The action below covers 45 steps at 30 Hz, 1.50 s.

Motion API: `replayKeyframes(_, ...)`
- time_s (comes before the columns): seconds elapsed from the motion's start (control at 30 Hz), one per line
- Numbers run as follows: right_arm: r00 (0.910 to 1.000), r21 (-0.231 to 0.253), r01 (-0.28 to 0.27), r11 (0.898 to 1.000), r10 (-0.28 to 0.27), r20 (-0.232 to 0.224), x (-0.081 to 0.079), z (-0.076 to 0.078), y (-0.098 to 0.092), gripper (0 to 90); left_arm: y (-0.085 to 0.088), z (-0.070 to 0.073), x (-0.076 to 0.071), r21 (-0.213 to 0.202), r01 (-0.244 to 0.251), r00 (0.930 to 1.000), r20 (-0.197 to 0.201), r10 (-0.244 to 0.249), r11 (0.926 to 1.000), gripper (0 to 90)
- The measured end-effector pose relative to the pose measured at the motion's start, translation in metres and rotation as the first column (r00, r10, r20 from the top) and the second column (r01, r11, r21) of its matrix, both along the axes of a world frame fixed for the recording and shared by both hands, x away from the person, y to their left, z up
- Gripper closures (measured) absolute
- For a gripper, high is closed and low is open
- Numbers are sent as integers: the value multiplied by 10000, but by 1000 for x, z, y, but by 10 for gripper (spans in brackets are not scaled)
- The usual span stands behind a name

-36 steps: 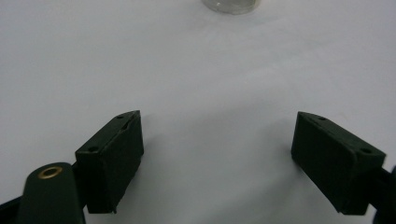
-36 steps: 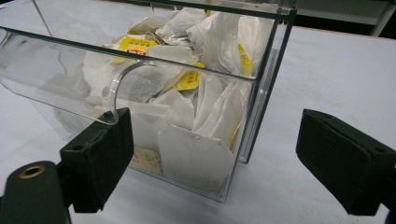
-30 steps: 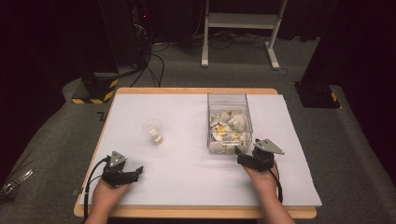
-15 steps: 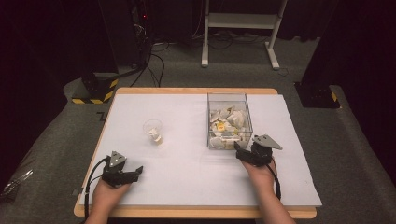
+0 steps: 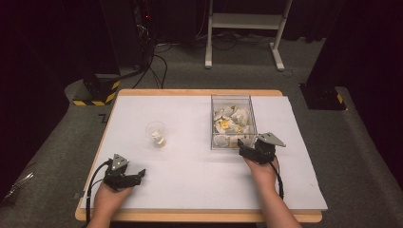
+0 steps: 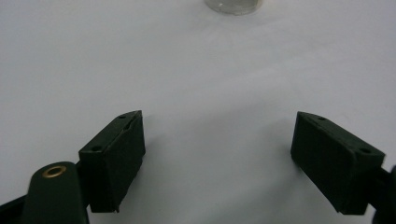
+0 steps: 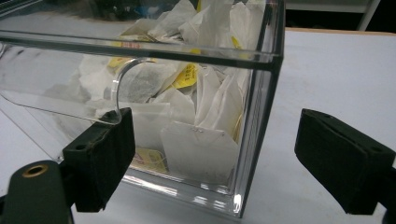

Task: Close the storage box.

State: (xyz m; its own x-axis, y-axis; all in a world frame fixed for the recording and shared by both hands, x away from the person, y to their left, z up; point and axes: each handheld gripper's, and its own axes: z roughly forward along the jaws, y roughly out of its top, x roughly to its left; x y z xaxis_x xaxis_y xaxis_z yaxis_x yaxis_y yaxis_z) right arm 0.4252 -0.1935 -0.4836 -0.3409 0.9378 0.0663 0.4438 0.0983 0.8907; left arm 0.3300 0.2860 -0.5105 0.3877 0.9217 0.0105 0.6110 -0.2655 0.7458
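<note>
On white table, dark room: both tongs wide open, empty, R tongs by teabag box.

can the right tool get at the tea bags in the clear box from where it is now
Probably yes. The right tool sits open at the near corner of the clear box, whose top looks open, so the tea bags seem reachable from above; the near wall blocks a straight push.

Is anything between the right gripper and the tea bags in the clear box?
Yes. The clear box's near wall stands between the right gripper and the tea bags. Its open jaws sit low beside the box's near corner; the top is open.
</note>
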Motion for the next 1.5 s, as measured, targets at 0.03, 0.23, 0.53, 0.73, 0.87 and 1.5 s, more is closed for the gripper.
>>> replayKeyframes(0.03, 10000, 3, 35, 10000, -35, 6, 1, 0, 0, 126, 0, 0, 0, -2, -4, 10000, -6, 4, 10000, 182)
replayKeyframes(0.23, 10000, 98, 86, 9999, -86, -5, 8, -1, 0, 127, 0, 0, 0, 39, -7, 10000, 15, 7, 10000, 182)
replayKeyframes(0.53, 10000, 352, 88, 9993, -89, 21, 16, -3, 0, 115, 0, 0, 0, 73, -70, 10000, -2, 70, 9999, 161)
replayKeyframes(0.73, 10000, 204, 43, 9998, -43, -4, 14, -1, 0, 144, 0, 0, 0, 64, -78, 10000, -19, 78, 9999, 161)
replayKeyframes(0.87, 9999, 323, -156, 9994, 157, -10, 10, 0, 0, 161, -1, 0, -1, 147, -102, 9999, 77, 101, 9998, 166)
replayKeyframes(1.5, 9976, 37, -641, 9979, 640, 258, -15, 6, -2, 217, 0, 0, -1, 74, -52, 10000, 40, 52, 10000, 174)
